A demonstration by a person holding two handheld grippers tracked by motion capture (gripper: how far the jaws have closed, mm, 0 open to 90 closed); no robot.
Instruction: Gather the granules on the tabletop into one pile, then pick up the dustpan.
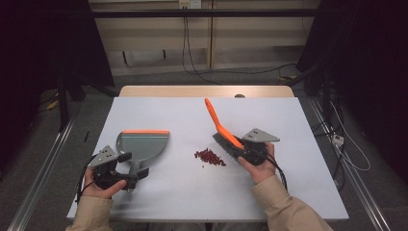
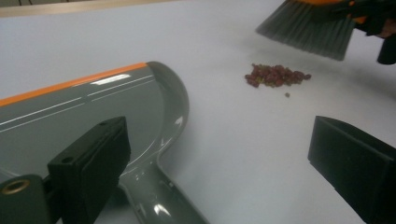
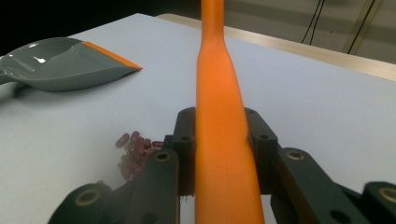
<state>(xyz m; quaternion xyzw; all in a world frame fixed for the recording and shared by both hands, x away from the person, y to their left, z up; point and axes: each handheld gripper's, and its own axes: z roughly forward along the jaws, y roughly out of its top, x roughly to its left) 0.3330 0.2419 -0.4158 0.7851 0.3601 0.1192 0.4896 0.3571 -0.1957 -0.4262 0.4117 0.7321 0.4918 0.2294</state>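
Note:
A grey dustpan [image 1: 144, 144] with an orange lip lies flat on the white table [image 1: 168, 110], left of centre. My left gripper [image 1: 131, 166] stands open at the dustpan's handle [image 2: 159, 196], which lies between the jaws close to the left one, with neither pad pressing on it. A small pile of dark red beans [image 1: 210, 157] sits mid-table. My right gripper [image 1: 245, 151] is shut on the orange handle [image 3: 219, 93] of a brush. The brush's grey bristles [image 2: 308, 30] hang just right of the beans [image 2: 275, 75], and the handle slants up and away.
The table's wooden back edge [image 1: 207, 90] runs behind the white top. Cables [image 1: 337, 139] and metal rails lie on the floor at both sides. Bare tabletop stretches between dustpan [image 3: 60, 63] and beans [image 3: 135, 149].

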